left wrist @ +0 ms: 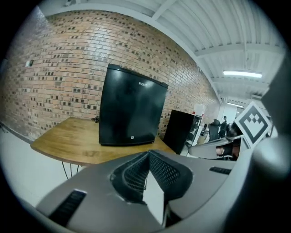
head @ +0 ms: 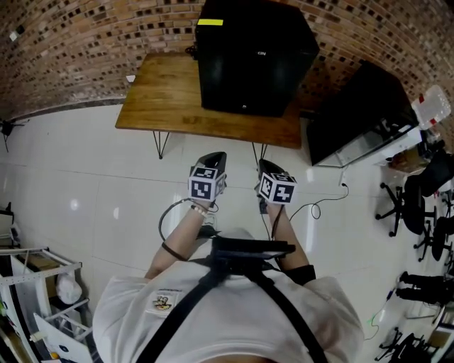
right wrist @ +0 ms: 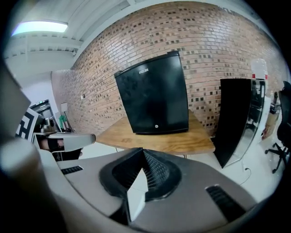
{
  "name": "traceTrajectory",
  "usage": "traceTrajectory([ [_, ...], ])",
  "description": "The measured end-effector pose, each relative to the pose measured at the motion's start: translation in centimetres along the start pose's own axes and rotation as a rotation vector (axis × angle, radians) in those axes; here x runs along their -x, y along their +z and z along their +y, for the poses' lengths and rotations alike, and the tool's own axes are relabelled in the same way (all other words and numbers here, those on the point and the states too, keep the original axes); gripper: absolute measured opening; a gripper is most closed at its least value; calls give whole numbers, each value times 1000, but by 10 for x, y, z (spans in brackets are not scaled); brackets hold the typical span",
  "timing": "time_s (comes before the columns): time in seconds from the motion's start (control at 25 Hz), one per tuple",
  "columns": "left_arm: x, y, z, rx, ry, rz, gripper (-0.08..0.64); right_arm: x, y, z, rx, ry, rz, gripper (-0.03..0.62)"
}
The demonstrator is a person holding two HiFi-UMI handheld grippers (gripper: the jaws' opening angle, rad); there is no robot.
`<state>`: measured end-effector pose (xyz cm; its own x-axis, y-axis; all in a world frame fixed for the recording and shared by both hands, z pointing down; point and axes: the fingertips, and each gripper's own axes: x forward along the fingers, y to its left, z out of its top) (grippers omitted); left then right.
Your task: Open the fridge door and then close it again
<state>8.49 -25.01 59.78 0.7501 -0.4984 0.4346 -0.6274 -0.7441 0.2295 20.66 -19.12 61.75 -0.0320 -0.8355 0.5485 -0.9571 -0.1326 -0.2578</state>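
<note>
Jaws on both tools are pressed together with nothing between them: the left gripper shows its ribbed tips meeting at a point, and the right gripper shows the same. Neither gripper touches anything. Both are held side by side in front of the person's chest, over the white floor, well apart from the fridge and pointing towards it. This black, box-shaped fridge stands on a wooden table, towards the table's right end, with its back near the brick wall. Its door is closed, sitting flush with the body in both gripper views, with a small round badge low on the front. A yellow label lies on the fridge's top near the back left corner. The table rests on thin dark metal legs. To the right of the table a tall black cabinet stands on the floor. Further right are office chairs, and a thin cable loops across the floor near the right gripper.
</note>
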Motion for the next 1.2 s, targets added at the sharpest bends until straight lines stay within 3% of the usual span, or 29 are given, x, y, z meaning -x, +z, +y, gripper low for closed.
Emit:
traceTrajectory([
  [0.44, 50, -36, -29, -1, 48, 1, 0, 57, -39, 14, -22, 33, -29, 20],
  [1.2, 61, -31, -26, 0, 42, -26, 0, 61, -23, 24, 9, 40, -63, 20],
])
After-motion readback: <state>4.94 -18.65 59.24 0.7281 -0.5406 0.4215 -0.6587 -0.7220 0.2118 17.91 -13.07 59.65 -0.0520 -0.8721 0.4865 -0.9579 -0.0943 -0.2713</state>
